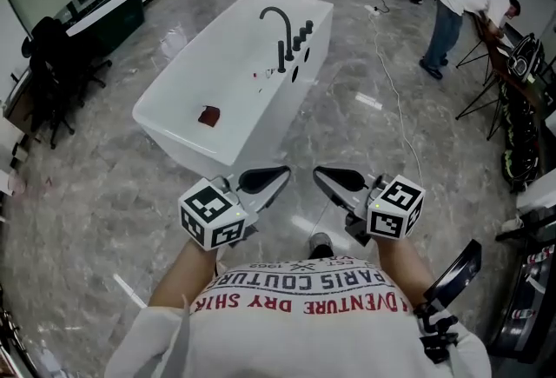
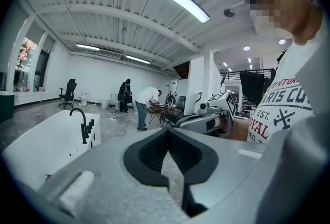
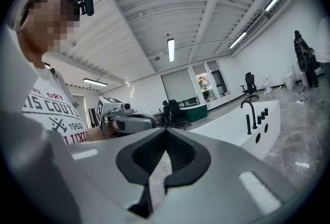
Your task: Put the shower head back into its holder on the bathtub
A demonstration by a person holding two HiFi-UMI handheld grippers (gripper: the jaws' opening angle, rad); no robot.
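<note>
The white bathtub (image 1: 228,81) stands on the marble floor ahead of me, with a black curved faucet (image 1: 280,30) and black knobs (image 1: 301,36) on its right rim. The faucet (image 2: 81,122) also shows in the left gripper view, and the tub (image 3: 234,127) in the right gripper view. A small red thing (image 1: 208,116) lies on the tub's bottom. I cannot make out the shower head. My left gripper (image 1: 280,174) and right gripper (image 1: 323,174) are held close to my chest, tips facing each other, both shut and empty, well short of the tub.
A person (image 1: 465,7) bends over a stand at the back right. Tripods and gear (image 1: 521,107) line the right side, and a white cable (image 1: 391,81) runs over the floor right of the tub. Black office chairs (image 1: 48,63) stand at the left.
</note>
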